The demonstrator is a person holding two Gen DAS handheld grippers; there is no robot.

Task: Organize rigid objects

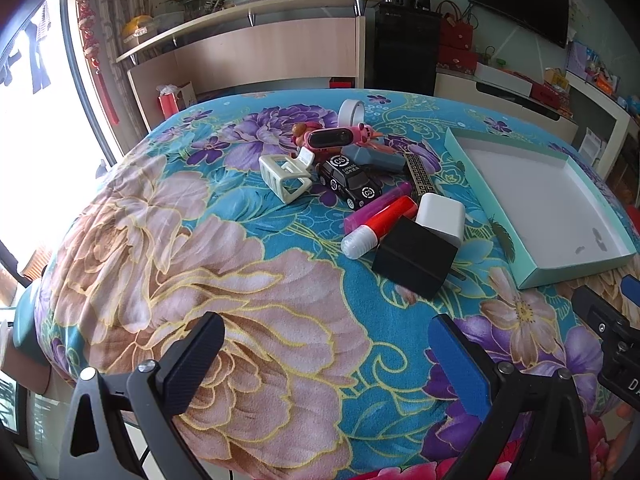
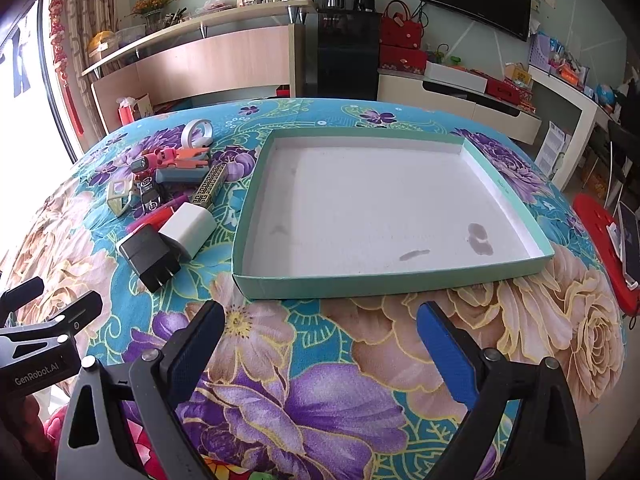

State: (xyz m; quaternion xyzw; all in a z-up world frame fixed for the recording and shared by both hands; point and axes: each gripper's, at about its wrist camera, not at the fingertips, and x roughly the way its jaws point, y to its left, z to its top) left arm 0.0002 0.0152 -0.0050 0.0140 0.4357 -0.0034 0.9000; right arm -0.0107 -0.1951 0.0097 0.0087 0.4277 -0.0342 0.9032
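A pile of small rigid objects lies on the floral cloth: a black box [image 1: 414, 258], a white box [image 1: 440, 218], a red tube [image 1: 378, 226], a black toy car [image 1: 350, 180], a white hair claw [image 1: 286, 178] and a pink band [image 1: 332, 138]. A shallow teal tray [image 1: 532, 276] with a white inside lies to their right, with nothing in it. My left gripper [image 1: 326, 360] is open and empty, short of the pile. My right gripper [image 2: 320, 344] is open and empty, just before the tray's [image 2: 360, 280] near wall. The black box [image 2: 148, 256] and white box [image 2: 188, 228] show at left.
The round table's cloth edge falls away at left and front. A wooden shelf unit [image 1: 260, 52], a black cabinet [image 1: 404, 52] and a wall TV [image 1: 520, 0] stand behind. A red stool [image 2: 604, 248] with a phone is right of the table.
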